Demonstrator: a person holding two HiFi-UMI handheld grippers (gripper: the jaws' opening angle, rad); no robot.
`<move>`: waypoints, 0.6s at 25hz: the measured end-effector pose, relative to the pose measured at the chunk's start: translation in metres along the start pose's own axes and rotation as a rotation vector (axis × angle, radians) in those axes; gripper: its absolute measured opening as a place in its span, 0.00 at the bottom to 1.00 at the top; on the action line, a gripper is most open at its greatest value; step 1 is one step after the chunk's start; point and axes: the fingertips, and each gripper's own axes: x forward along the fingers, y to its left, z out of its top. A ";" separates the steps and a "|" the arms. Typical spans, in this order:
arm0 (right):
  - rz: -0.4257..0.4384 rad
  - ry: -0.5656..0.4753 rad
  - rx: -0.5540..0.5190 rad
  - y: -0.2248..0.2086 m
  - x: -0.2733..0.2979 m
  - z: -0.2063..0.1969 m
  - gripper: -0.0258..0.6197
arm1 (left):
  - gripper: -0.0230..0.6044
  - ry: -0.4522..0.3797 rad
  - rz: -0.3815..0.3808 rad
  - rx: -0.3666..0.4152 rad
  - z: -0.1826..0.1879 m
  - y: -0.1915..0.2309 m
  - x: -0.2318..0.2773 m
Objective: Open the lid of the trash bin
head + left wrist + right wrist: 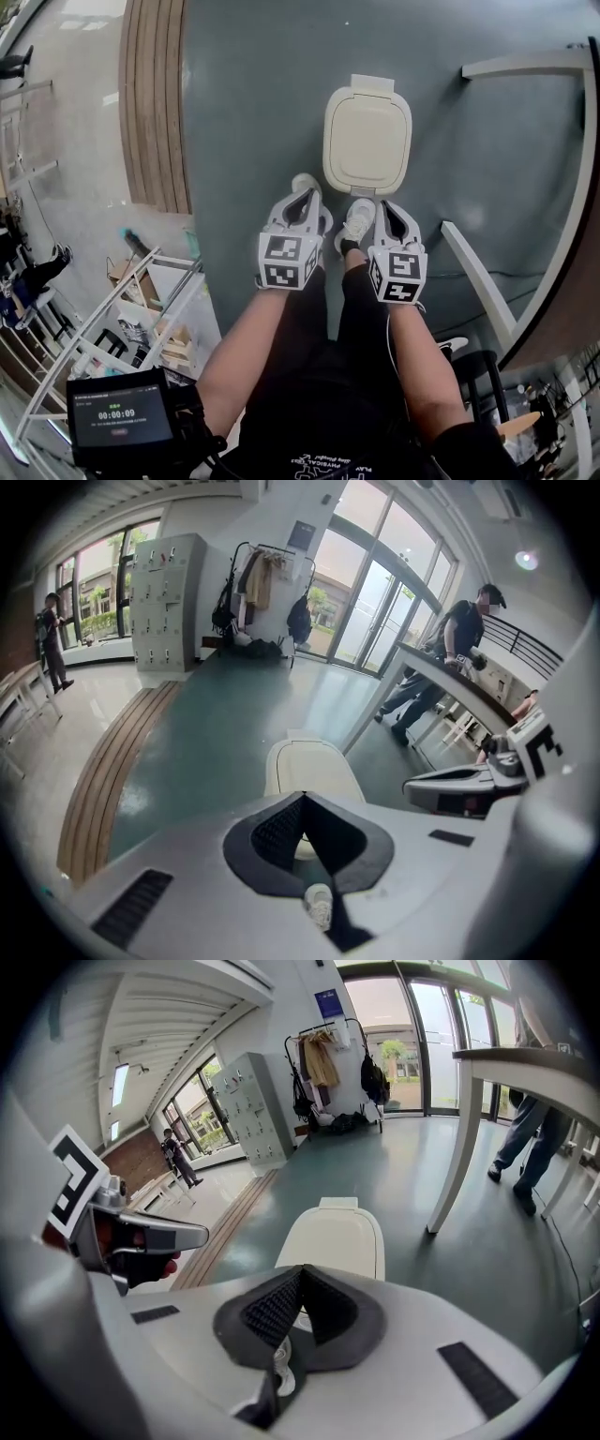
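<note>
floor: smooth grey-green floor [244,112]; a pale slatted wooden strip [155,103] runs along it, left of the bin and apart from it.
right side: white-framed table [525,66]; one of its white legs [464,1138] stands on the floor to the bin's right, apart from it.
left side: white wire rack [141,300] and a black handheld timer screen [122,412], both well apart from the bin.
background: grey lockers [164,602], a coat rack with dark jackets [262,583] and a person at a counter [450,658], all well apart from the bin.
in the way: the wearer's white shoe [359,223] sits just beside the bin's near edge, under the gripper tips.
trash bin: cream rounded-rectangle plastic trash bin [367,139], on the floor straight ahead of the person's feet.
lid: flat cream lid [337,1237], down on the bin, facing up.
axis: long axis runs away from the person. There is a small tab [372,84] at the far end; hinge or handle, can't tell from these views.
left gripper: white left gripper [305,192], jaws together with the tips meeting, holding nothing. It points at the bin's near left corner, just short of it, with no contact visible.
right gripper: white right gripper [392,208], jaws likewise pressed together and empty. It sits just short of the bin's near right corner, with no contact visible.
spacing: the grippers are side by side, with the shoe between them.
</note>
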 end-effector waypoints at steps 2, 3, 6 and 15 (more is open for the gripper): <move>-0.004 0.027 0.023 -0.005 0.027 -0.024 0.04 | 0.03 0.014 -0.001 -0.010 -0.018 0.006 0.025; -0.004 0.041 0.033 -0.007 0.041 -0.037 0.04 | 0.03 0.023 -0.002 -0.016 -0.027 0.009 0.038; 0.002 0.080 0.038 -0.005 0.063 -0.062 0.04 | 0.03 0.040 -0.010 -0.027 -0.043 0.013 0.056; 0.009 0.178 0.032 0.002 0.098 -0.108 0.04 | 0.03 0.098 -0.051 -0.019 -0.077 0.022 0.078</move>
